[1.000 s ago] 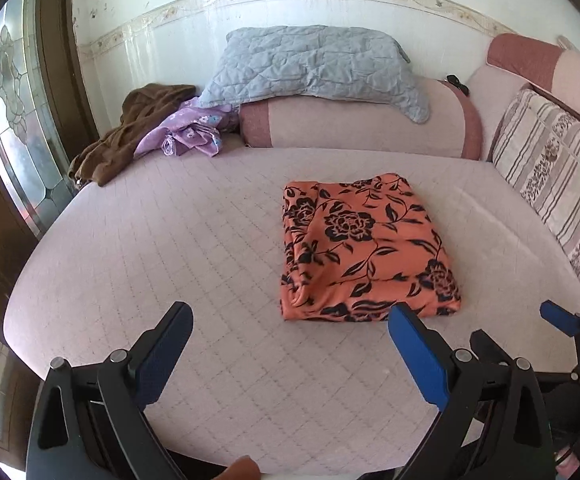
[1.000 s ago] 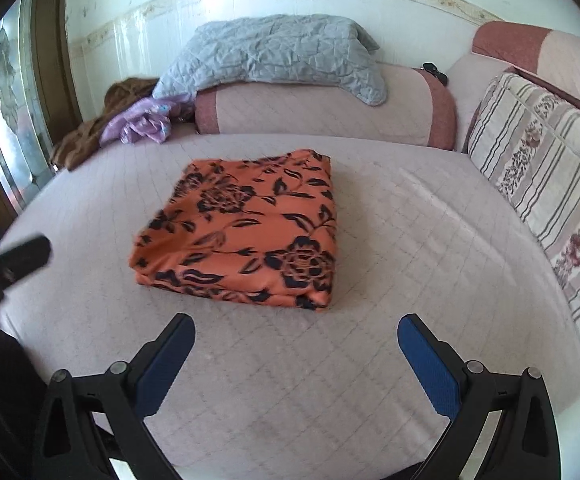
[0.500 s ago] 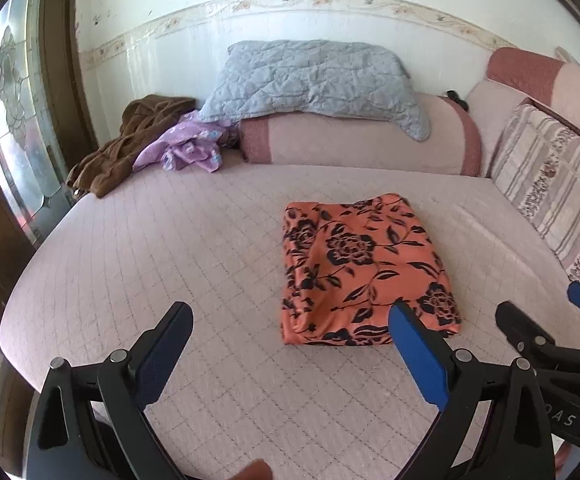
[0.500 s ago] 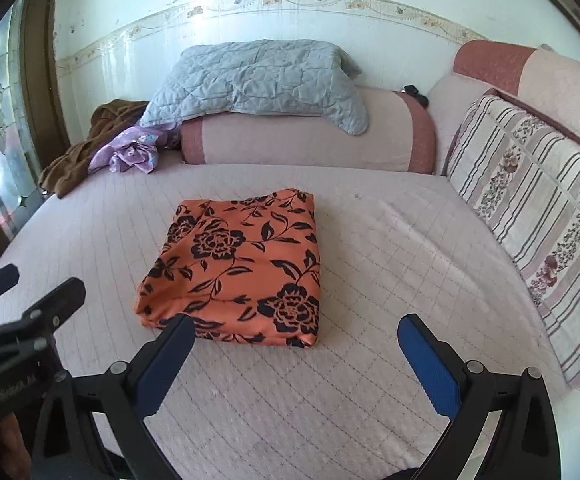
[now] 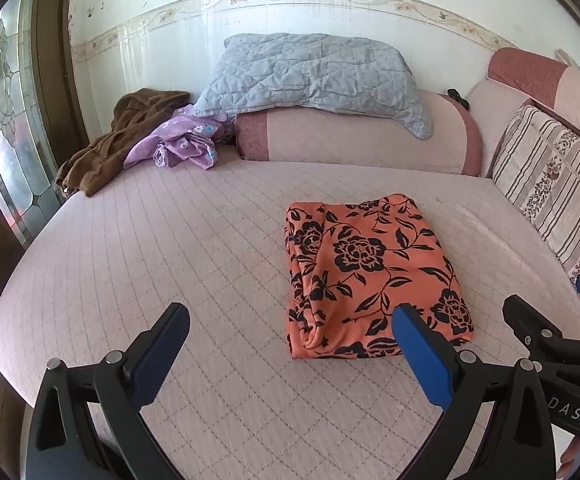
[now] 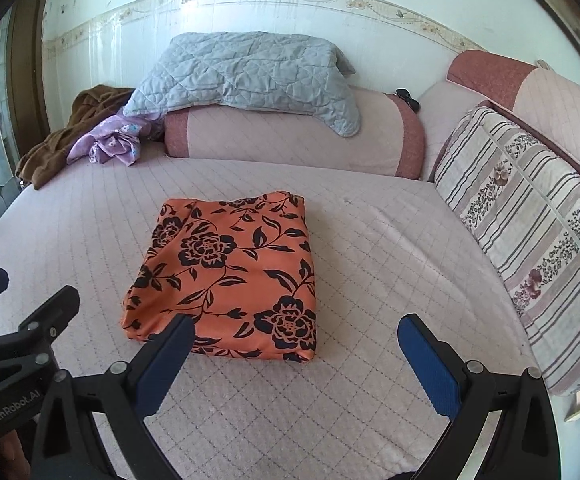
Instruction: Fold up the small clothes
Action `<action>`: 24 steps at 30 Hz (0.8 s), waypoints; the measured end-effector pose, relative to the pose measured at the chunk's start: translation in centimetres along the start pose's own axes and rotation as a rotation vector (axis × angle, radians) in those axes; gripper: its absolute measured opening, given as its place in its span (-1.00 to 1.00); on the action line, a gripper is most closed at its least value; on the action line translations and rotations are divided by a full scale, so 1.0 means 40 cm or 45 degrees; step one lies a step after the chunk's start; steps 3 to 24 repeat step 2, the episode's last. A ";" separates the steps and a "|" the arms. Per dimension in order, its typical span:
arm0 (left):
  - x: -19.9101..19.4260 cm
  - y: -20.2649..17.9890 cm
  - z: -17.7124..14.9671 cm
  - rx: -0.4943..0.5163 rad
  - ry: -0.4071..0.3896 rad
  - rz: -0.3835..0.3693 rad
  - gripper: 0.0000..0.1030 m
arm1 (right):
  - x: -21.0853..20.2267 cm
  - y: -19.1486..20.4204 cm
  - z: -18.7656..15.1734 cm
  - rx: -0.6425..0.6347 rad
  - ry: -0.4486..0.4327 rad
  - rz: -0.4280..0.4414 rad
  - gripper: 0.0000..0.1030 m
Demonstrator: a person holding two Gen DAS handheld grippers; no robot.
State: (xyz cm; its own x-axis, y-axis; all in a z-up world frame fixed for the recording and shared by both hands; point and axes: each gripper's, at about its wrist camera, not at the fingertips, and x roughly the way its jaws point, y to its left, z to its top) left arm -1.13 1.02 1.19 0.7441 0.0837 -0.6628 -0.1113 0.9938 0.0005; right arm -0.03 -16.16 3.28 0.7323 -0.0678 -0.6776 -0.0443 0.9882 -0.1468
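The orange floral garment [image 5: 369, 276] lies folded into a neat rectangle, mid-frame on the pink quilted bed [image 5: 170, 248]. My left gripper [image 5: 290, 344] hangs above the near bedding, fingers spread wide, holding nothing. My right gripper [image 6: 293, 352] is likewise released and empty. Upper left, a purple garment [image 5: 182, 144] sits crumpled beside a brown one [image 5: 118, 140].

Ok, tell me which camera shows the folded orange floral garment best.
The right wrist view: the orange floral garment lies near centre, its top and both near corners visible, only the left finger crossing its near edge. In the left wrist view the garment sits right of centre and a blue-padded finger hides its near right corner.
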 end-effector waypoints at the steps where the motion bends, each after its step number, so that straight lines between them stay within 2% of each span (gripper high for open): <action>1: 0.002 -0.001 0.002 0.004 0.000 -0.004 0.96 | 0.003 0.000 0.002 -0.005 0.000 -0.003 0.99; 24: 0.005 0.000 0.006 0.005 0.002 -0.007 0.96 | 0.007 -0.001 0.004 -0.006 0.000 -0.007 0.99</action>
